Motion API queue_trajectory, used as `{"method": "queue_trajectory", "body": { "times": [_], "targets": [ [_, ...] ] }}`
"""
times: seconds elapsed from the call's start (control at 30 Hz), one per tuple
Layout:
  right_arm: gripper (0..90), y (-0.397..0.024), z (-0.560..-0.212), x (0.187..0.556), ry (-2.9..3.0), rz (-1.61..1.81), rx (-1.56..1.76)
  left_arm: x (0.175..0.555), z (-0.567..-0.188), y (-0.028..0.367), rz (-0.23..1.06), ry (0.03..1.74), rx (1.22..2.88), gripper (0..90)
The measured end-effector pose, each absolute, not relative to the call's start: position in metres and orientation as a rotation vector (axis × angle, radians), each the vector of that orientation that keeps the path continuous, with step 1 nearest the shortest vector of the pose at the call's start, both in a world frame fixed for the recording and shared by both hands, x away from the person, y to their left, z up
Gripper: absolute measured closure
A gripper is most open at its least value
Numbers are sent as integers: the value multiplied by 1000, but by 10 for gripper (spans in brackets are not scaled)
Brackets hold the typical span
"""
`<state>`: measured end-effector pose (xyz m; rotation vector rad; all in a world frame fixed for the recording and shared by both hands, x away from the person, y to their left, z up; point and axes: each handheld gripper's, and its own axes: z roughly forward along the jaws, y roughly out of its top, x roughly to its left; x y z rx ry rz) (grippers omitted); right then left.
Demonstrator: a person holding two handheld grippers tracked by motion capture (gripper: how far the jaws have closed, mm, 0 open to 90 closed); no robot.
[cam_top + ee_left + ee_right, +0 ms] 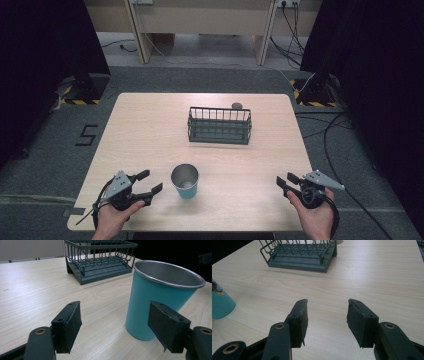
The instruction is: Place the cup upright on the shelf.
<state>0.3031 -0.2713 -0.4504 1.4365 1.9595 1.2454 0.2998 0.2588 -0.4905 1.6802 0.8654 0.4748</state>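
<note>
A pale wood-grain desk point(150, 130) stands on grey carpet, with black curtains at the upper left and upper right of the frame and cables trailing at the right; the teal cup point(185, 182) stands upright at lower centre, just beside the left gripper point(148, 182), whose fingers are spread and hold nothing; the right gripper point(284, 181), lower right, is likewise released; a dark wire basket point(219, 125) sits at centre.

The cup point(185, 182) is blue-green outside and shiny silver inside. The wire rack point(219, 125) is dark green-grey. The surface point(145, 130) is light wood with thin lines. Both claws, left point(149, 182) and right point(283, 180), are black.
</note>
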Motion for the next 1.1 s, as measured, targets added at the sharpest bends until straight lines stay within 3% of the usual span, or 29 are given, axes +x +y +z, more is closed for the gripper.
{"method": "queue_trajectory", "body": {
  "times": [1.1],
  "targets": [
    [512, -262, -451, 306, 1992, 1253, 1403, 300, -490, 222, 411, 733, 1753, 226]
  ]
}}
